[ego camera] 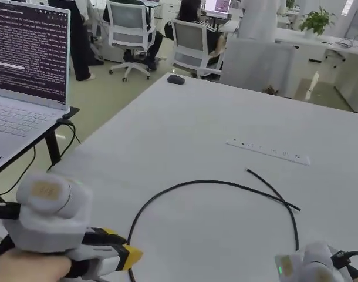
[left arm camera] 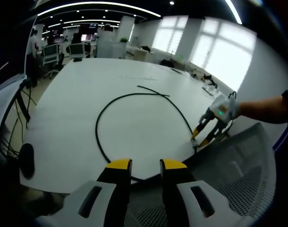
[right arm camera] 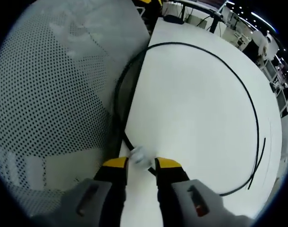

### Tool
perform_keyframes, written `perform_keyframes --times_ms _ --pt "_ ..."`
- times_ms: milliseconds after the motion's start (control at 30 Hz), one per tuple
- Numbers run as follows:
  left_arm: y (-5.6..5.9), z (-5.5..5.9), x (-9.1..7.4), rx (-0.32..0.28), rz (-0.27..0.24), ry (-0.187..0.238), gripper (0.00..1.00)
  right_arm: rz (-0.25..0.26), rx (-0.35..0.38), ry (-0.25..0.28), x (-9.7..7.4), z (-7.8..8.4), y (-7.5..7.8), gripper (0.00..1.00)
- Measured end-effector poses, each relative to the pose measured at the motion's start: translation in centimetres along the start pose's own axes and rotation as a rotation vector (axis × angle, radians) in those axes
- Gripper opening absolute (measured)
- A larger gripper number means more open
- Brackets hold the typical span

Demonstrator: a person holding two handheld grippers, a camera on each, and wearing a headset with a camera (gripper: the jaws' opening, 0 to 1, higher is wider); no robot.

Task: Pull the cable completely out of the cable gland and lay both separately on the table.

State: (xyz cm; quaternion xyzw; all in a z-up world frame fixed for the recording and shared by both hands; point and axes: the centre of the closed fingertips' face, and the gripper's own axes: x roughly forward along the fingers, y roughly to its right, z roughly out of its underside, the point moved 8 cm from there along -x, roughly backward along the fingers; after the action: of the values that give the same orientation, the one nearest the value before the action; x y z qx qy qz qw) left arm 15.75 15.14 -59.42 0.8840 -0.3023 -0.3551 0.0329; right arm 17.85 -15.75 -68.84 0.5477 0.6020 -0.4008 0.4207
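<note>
One white table (ego camera: 214,117), the largest item, fills the middle of the head view, with a socket strip (ego camera: 267,151) set flush near its far right and a dark mouse (ego camera: 175,79) at its far edge.
One mesh chair back (right arm camera: 49,94), grey and perforated, stands against the table's near edge.
One open laptop (ego camera: 26,59) sits on a stand to the left of the table, its screen full of text.
Several office chairs (ego camera: 129,23) stand in the far room, with a potted plant (ego camera: 317,20) at far right.
One black cable (ego camera: 185,185) lies in a wide loop on the table, its free end crossing over itself on the right.
Left gripper (left arm camera: 146,164), held in a hand (ego camera: 26,267) at near left: jaws a narrow gap apart, nothing between them, off the near edge and clear of the cable.
Right gripper (right arm camera: 141,163), at the near right edge: jaws narrowly apart, tips either side of the gland; whether they pinch it cannot be told.
One cable gland (right arm camera: 138,155), small and pale grey, is still threaded on the cable by the near edge.
</note>
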Motion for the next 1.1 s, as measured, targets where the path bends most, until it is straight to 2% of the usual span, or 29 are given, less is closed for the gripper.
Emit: perform_keyframes --times_ms 33,67,100,133,267,333,400,433,500,533,600,633,700,800,900,933,1000,1033,1100 --pt "0.0 0.0 0.0 -0.001 0.000 0.000 0.25 0.001 -0.025 -0.010 0.2 0.0 0.0 0.23" --pt "0.0 0.0 0.0 -0.001 0.000 0.001 0.25 0.002 -0.069 -0.045 0.4 0.0 0.0 0.22" --pt "0.0 0.1 0.0 -0.001 0.000 0.000 0.25 -0.005 -0.077 -0.056 0.6 0.0 -0.1 0.21" --pt "0.0 0.0 0.0 -0.002 0.005 0.004 0.25 -0.004 -0.066 -0.037 0.5 -0.3 -0.1 0.20" --pt "0.0 0.0 0.0 0.003 0.007 0.006 0.28 0.013 -0.029 -0.048 0.3 -0.2 -0.1 0.17" --pt "0.0 -0.6 0.0 0.034 0.010 0.069 0.36 0.007 0.012 -0.048 -0.1 -0.2 -0.3 0.16" --pt "0.2 -0.4 0.0 0.041 0.026 0.048 0.42 0.010 0.068 0.000 -0.7 -0.7 -0.5 0.16" --pt "0.4 -0.3 0.0 0.060 0.045 0.030 0.42 0.015 0.114 0.054 -1.3 -1.2 -0.6 0.16" --pt "1.0 -0.6 0.1 0.129 0.082 0.033 0.42 0.022 0.172 0.117 -2.6 -2.0 -0.6 0.16" --pt "1.0 -0.8 0.1 0.161 0.073 0.044 0.45 0.029 0.190 0.136 -3.2 -2.4 -0.6 0.16" --pt "1.4 -0.9 0.2 0.244 0.101 0.016 0.52 0.055 0.232 0.191 -4.6 -3.2 -0.6 0.16" --pt "1.9 -1.0 0.2 0.308 0.125 -0.021 0.51 0.065 0.254 0.226 -5.3 -3.7 -0.6 0.16" --pt "2.7 -1.3 0.3 0.437 0.124 -0.078 0.48 0.077 0.289 0.290 -6.7 -4.6 -0.9 0.16" --pt "4.5 -2.6 0.7 0.572 0.139 -0.093 0.47 0.090 0.333 0.370 -8.1 -5.7 -1.4 0.15" --pt "6.4 -3.8 1.3 0.711 0.169 -0.109 0.44 0.099 0.374 0.405 -9.0 -6.6 -1.8 0.15" --pt "7.2 -4.0 1.7 0.724 0.192 -0.104 0.44 0.106 0.385 0.406 -9.1 -7.0 -1.8 0.15" --pt "9.1 -4.5 2.8 0.714 0.271 -0.058 0.44 0.122 0.405 0.399 -9.4 -7.8 -2.1 0.15" --pt "9.9 -4.4 3.4 0.685 0.315 -0.053 0.43 0.131 0.409 0.399 -9.5 -8.4 -2.2 0.15" --pt "10.8 -4.2 4.2 0.695 0.351 -0.061 0.41 0.138 0.431 0.405 -9.7 -9.2 -2.5 0.15"
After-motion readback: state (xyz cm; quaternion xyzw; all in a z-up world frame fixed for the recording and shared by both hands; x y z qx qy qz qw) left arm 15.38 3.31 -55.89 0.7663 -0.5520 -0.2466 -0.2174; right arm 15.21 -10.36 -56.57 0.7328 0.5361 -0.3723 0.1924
